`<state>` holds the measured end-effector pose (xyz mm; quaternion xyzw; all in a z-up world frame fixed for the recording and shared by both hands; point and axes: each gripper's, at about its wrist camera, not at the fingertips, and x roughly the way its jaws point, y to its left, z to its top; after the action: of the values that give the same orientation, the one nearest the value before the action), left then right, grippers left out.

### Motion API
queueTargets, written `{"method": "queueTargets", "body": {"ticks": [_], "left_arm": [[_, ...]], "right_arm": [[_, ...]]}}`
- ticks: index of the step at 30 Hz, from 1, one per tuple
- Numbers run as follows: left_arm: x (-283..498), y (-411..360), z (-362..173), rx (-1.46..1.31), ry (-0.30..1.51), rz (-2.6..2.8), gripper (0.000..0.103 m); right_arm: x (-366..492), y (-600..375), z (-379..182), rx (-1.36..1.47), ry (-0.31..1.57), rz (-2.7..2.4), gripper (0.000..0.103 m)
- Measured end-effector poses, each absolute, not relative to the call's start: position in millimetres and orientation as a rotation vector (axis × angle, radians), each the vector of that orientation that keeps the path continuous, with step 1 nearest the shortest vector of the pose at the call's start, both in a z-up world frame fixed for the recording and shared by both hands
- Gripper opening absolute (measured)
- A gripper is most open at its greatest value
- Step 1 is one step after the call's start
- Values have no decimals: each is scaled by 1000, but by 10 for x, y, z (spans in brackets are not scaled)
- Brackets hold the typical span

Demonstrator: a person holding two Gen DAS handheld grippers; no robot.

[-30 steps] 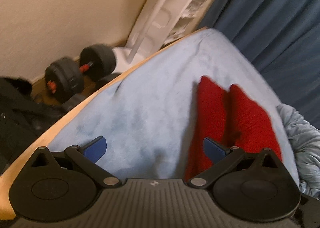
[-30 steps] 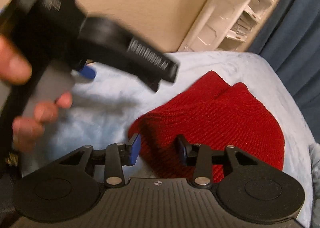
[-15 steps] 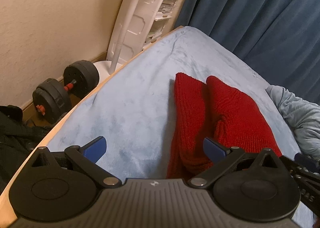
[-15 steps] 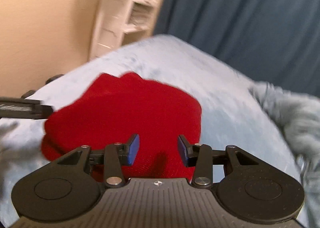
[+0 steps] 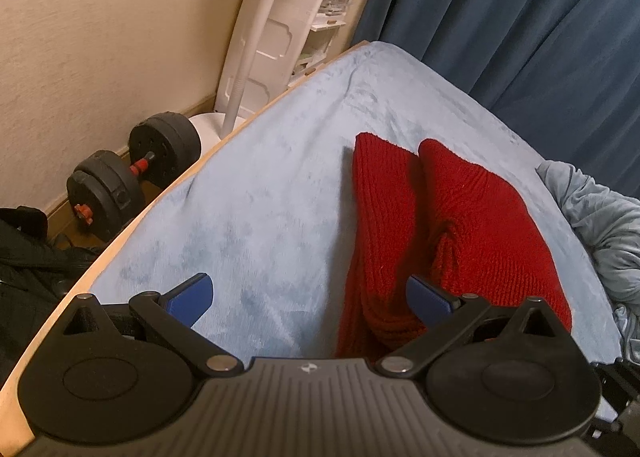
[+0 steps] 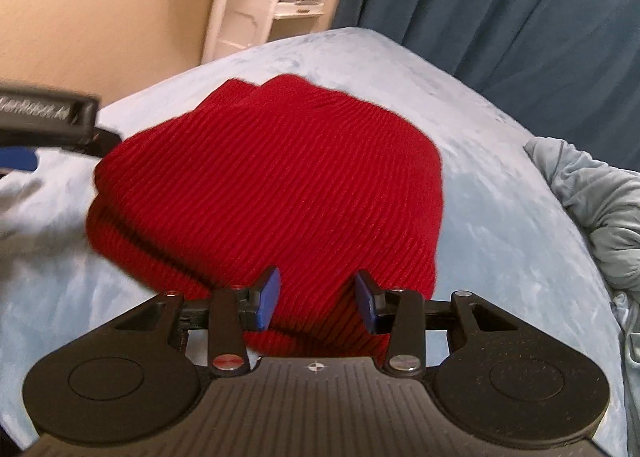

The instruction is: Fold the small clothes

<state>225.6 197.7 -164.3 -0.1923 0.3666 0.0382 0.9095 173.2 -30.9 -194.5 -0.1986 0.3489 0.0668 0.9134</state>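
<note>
A red knit hat (image 5: 460, 225) lies flat on the light blue blanket (image 5: 260, 197), its top pointing away and creased into two lobes. My left gripper (image 5: 310, 297) hovers wide open over the hat's near left edge, one pad above bare blanket and the other above red knit. In the right wrist view the hat (image 6: 280, 185) fills the middle. My right gripper (image 6: 318, 299) stands partly open just above its near rim, nothing pinched between the pads. The left gripper's body (image 6: 48, 121) pokes in at the left edge there.
A crumpled grey-blue garment (image 5: 600, 225) lies at the blanket's right side, also visible from the right wrist (image 6: 600, 197). Past the wooden edge at left sit a black dumbbell (image 5: 132, 173), a dark bag (image 5: 24, 257) and a white fan stand (image 5: 240, 69). Blue curtains (image 5: 520, 17) hang behind.
The right gripper has rolled and slid sideways, so the hat now sits centred before it and the left gripper and hand have slipped to the picture's left edge. The left view levelled.
</note>
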Motion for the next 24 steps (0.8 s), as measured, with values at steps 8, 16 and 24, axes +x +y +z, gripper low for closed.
{"method": "queueTargets", "body": {"ticks": [8,16,24], "left_arm": [[2191,1936,-1680,-308,771,152,103],[1486,1907,-1056,-357,723,130,103],[674,1571,-578,-330,728,68,103]], "right_arm": [[1489,-431,-1533,-246,830,241,45],[673,-882,-883,-181,688,234,62],[75,-1260,-802,-29,646,197,68]]}}
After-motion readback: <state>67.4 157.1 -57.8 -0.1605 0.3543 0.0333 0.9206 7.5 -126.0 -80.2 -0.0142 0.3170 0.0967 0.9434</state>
